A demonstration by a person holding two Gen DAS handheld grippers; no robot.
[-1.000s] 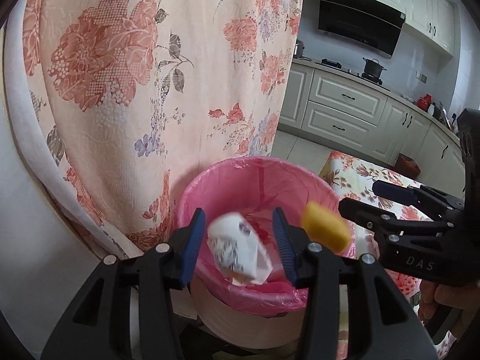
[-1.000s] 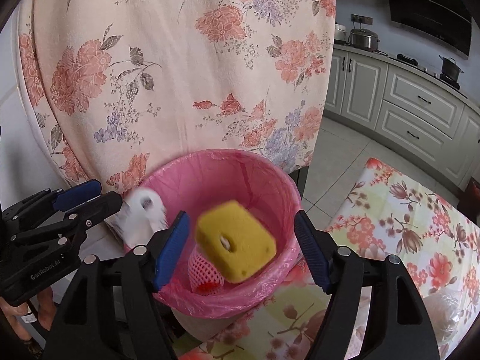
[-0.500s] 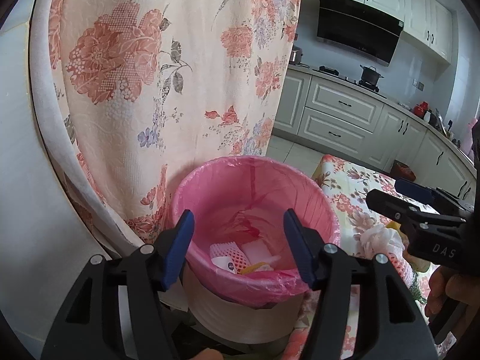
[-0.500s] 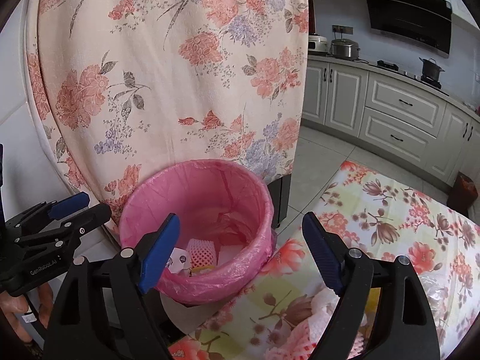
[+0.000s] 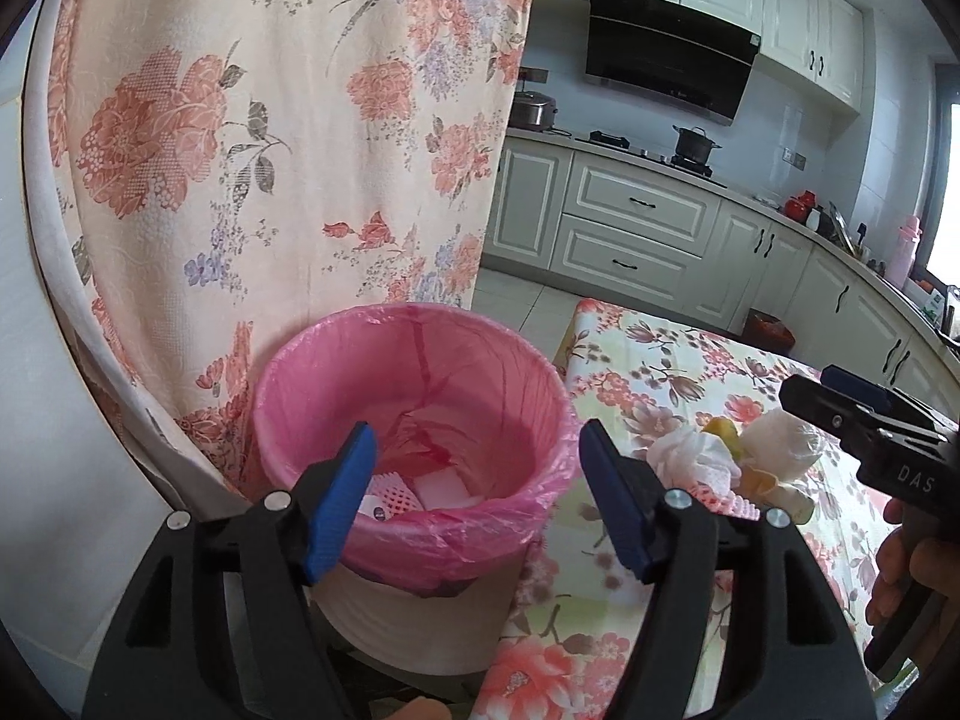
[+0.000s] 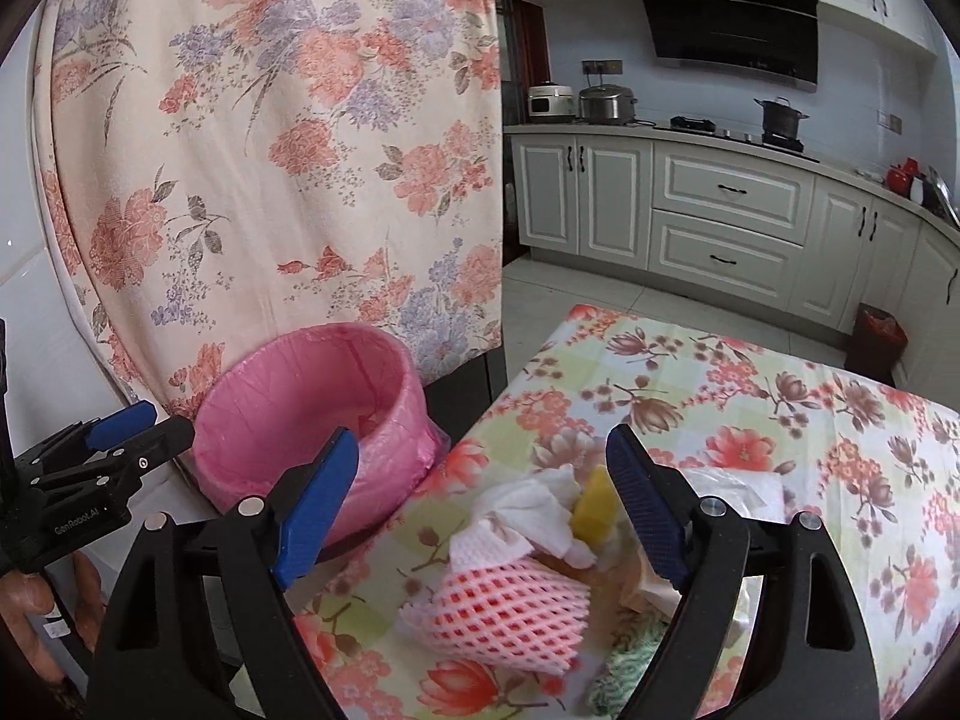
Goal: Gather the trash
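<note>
A bin with a pink liner point(image 5: 414, 372) stands beside the table and also shows in the right wrist view point(image 6: 312, 396). Pink foam net and white scraps point(image 5: 420, 489) lie inside it. My left gripper point(image 5: 477, 498) is open and empty, just in front of the bin. My right gripper point(image 6: 483, 504) is open and empty above a trash pile on the table: a pink foam net point(image 6: 510, 612), crumpled white tissue point(image 6: 534, 510) and a yellow sponge point(image 6: 591, 504). The pile also shows in the left wrist view point(image 5: 720, 462).
A floral tablecloth point(image 6: 750, 408) covers the table. A floral curtain point(image 5: 270, 150) hangs behind the bin. White kitchen cabinets point(image 6: 720, 216) line the far wall. A green patterned cloth point(image 6: 630, 660) lies at the table's near edge.
A white wad and a yellow sponge fell from the open grippers into the bin. Both grippers then drew back; the right one swung to the table pile.
</note>
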